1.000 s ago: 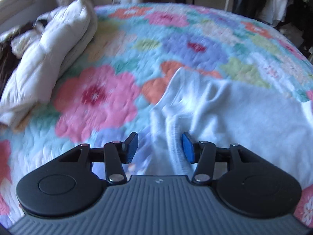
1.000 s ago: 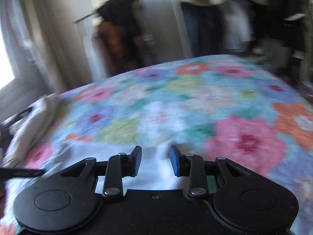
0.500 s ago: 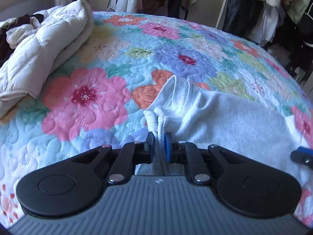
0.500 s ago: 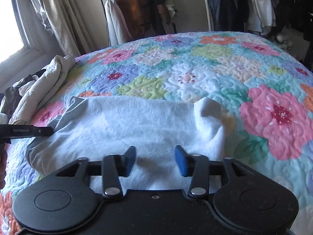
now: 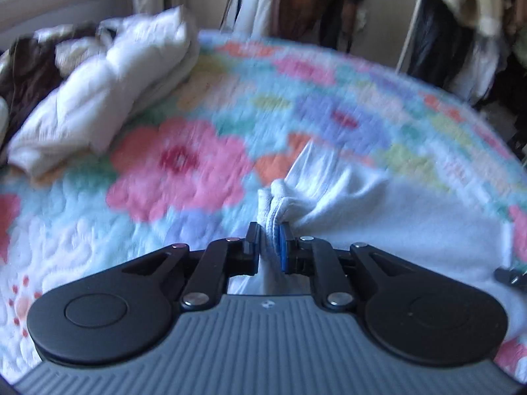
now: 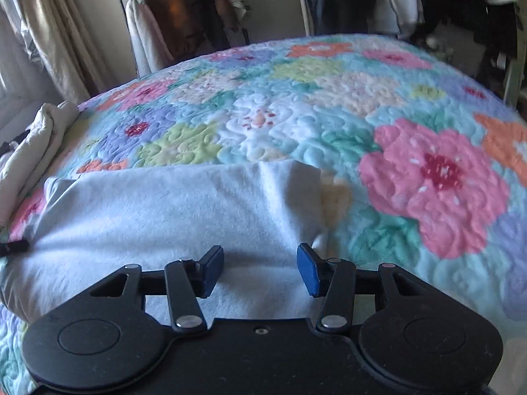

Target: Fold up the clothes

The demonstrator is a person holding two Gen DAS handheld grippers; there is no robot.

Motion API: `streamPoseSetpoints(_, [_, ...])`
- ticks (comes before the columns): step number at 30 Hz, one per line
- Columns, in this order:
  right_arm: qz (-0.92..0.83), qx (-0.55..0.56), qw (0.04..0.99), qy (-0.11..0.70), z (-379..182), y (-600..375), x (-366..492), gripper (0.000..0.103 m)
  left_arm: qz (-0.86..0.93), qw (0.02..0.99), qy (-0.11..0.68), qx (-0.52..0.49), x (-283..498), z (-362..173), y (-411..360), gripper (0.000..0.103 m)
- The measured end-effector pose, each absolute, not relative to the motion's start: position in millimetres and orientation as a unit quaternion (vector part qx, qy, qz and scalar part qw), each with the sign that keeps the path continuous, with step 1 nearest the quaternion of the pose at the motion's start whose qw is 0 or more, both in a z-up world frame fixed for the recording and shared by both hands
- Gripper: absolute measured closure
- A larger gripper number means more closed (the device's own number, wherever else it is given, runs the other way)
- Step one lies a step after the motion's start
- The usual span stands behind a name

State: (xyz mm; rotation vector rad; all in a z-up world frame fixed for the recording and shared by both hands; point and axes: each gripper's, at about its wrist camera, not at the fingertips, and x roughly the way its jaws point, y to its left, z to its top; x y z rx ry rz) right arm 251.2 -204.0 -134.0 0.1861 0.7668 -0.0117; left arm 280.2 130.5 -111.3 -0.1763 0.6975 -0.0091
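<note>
A pale grey-white garment (image 5: 411, 217) lies spread on the flowered quilt (image 5: 178, 164). My left gripper (image 5: 268, 242) is shut on a bunched edge of the garment at its left end and lifts it a little; this view is blurred. In the right wrist view the same garment (image 6: 158, 210) lies flat. My right gripper (image 6: 260, 268) is open just above the garment's near right part, with nothing between its blue pads. The tip of the left gripper shows at the far left edge (image 6: 13, 247).
A cream puffy jacket (image 5: 108, 98) and dark clothes (image 5: 29, 69) lie piled at the bed's left side. Clothes hang on racks (image 6: 184, 10) beyond the bed. Curtains (image 6: 42, 33) hang at the left.
My left gripper closed on the garment's edge and now pulls it up, bunching the cloth. My right gripper moved down close over the garment and stays open.
</note>
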Motion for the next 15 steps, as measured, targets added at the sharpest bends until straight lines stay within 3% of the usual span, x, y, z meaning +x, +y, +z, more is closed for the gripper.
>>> streamPoseSetpoints(4, [0.041, 0.079, 0.931, 0.355, -119.6, -193.4, 261.8, 0.047, -0.043, 0.939, 0.328, -0.093, 281.3, -94.1, 121.9, 0.090])
streamPoseSetpoints(11, [0.088, 0.089, 0.907, 0.402, -117.3, -187.8, 322.8, 0.047, -0.076, 0.924, 0.369, -0.061, 297.8, -80.7, 108.2, 0.090])
streamPoseSetpoints(15, [0.084, 0.079, 0.907, 0.404, -131.0, -188.5, 321.0, 0.047, -0.030, 0.941, 0.327, -0.085, 289.8, -67.1, 121.5, 0.087])
